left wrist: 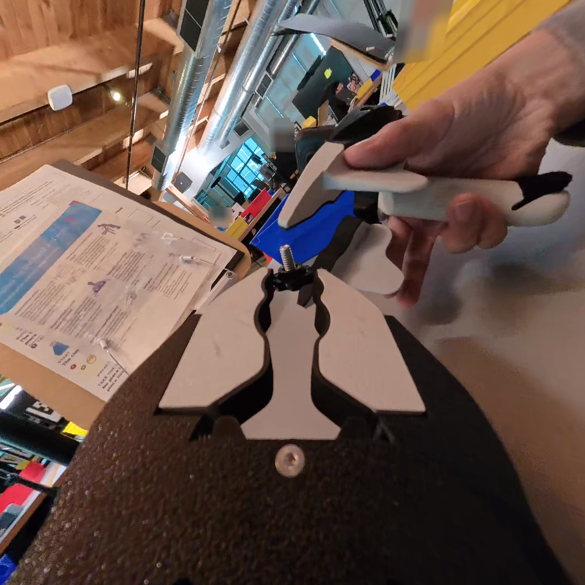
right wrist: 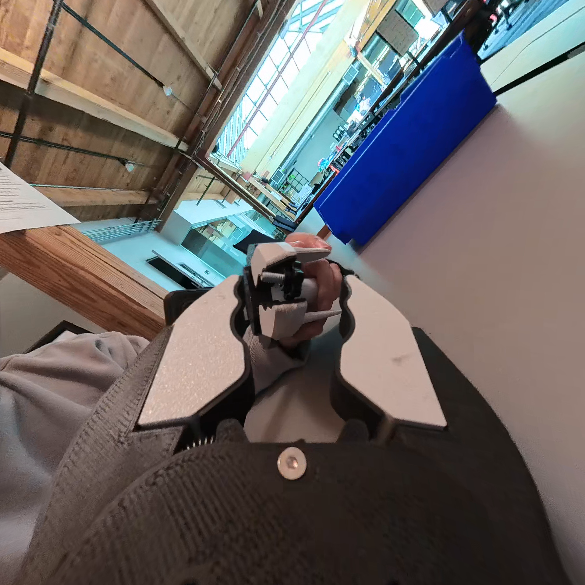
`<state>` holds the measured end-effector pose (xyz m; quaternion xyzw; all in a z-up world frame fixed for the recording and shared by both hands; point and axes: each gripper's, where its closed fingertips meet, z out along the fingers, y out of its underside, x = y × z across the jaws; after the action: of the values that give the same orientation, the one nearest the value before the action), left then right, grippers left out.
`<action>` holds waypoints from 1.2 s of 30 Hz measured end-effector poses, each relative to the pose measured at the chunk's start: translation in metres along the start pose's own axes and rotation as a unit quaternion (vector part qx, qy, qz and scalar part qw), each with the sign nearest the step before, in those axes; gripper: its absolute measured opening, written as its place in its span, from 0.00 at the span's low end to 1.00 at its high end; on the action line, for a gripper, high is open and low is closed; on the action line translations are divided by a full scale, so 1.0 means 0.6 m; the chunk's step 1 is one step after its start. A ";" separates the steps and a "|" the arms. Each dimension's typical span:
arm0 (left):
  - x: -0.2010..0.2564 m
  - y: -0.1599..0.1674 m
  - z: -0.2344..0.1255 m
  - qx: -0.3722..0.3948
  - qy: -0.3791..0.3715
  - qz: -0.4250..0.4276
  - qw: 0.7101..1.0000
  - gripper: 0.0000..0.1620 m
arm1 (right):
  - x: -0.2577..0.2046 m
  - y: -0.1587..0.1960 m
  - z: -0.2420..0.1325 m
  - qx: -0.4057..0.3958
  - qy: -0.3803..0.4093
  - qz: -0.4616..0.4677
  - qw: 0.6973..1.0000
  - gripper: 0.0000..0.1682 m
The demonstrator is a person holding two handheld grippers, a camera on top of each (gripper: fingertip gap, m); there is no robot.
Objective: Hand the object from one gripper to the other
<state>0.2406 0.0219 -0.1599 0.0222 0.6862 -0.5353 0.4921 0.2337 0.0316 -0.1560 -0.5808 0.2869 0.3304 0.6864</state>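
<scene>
A black knob with a threaded silver screw (left wrist: pixel 289 272) sits pinched between the tips of the left gripper (left wrist: pixel 292 285), whose fingers (left wrist: pixel 221 345) are clamped on it, the screw pointing out ahead. The right gripper (right wrist: pixel 291 304) faces it with fingers (right wrist: pixel 376 354) spread wide on either side of the left tips. A hand (left wrist: pixel 468 152) holds the right gripper. Behind lie a printed sheet (left wrist: pixel 95 269) and a blue bin (right wrist: pixel 411 142).

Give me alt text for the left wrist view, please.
The left gripper pinches a black knob with a protruding screw at its fingertips. The open right gripper, held by a hand, waits just beyond.
</scene>
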 end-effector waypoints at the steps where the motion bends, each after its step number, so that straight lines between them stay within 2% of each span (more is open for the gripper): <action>1: 0.003 -0.002 0.001 0.000 0.002 0.007 1.000 0.14 | 0.001 0.004 0.001 -0.005 -0.003 0.003 1.000 0.29; 4: 0.009 0.001 0.004 -0.008 0.005 0.014 1.000 0.14 | -0.009 0.007 0.004 -0.007 -0.030 0.002 1.000 0.15; 8: 0.003 -0.002 0.001 -0.003 -0.001 0.008 1.000 0.14 | -0.014 0.005 0.008 -0.004 -0.032 -0.028 0.999 0.15; 11: 0.004 -0.004 0.000 -0.003 0.004 -0.016 1.000 0.15 | -0.012 0.001 0.007 -0.008 -0.003 -0.119 0.993 0.15; 13: 0.004 -0.001 0.000 -0.004 0.014 -0.066 0.998 0.25 | -0.014 -0.021 -0.003 0.017 0.043 -0.227 0.973 0.14; 15: 0.000 0.001 -0.001 -0.003 0.027 -0.133 0.991 0.31 | -0.016 -0.048 -0.019 0.042 0.112 -0.369 0.922 0.15; 17: 0.001 -0.004 -0.003 0.010 0.060 -0.217 0.974 0.34 | -0.017 -0.061 -0.031 0.029 0.180 -0.522 0.834 0.15; 18: 0.001 -0.007 -0.004 0.014 0.076 -0.264 0.961 0.34 | -0.014 -0.064 -0.035 0.011 0.217 -0.596 0.773 0.15; 20: 0.005 -0.013 -0.005 0.022 0.114 -0.346 0.931 0.33 | -0.006 -0.060 -0.037 -0.045 0.279 -0.727 0.626 0.15; 22: 0.003 -0.008 -0.004 0.017 0.122 -0.403 0.907 0.32 | 0.015 -0.045 -0.034 -0.126 0.318 -0.807 0.481 0.15; 23: 0.001 -0.006 -0.004 0.018 0.121 -0.416 0.901 0.33 | 0.026 -0.036 -0.030 -0.157 0.323 -0.831 0.426 0.15; 24: -0.002 -0.005 -0.004 0.020 0.118 -0.421 0.899 0.31 | 0.033 -0.026 -0.024 -0.176 0.317 -0.845 0.393 0.15; 26: -0.008 0.002 -0.005 0.011 0.101 -0.419 0.902 0.28 | 0.036 -0.010 -0.013 -0.190 0.301 -0.856 0.375 0.15; 32: 0.012 0.014 0.002 -0.028 0.118 -0.422 0.898 0.25 | 0.034 -0.007 -0.007 -0.201 0.303 -0.870 0.333 0.15; 36: 0.020 0.012 0.004 -0.034 0.123 -0.411 0.903 0.20 | 0.021 0.001 0.005 -0.189 0.290 -0.881 0.321 0.15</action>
<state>0.2400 0.0172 -0.1729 -0.2128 0.7070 -0.6596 0.1410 0.2412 0.0364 -0.1656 -0.6649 -0.2830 -0.6134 0.3188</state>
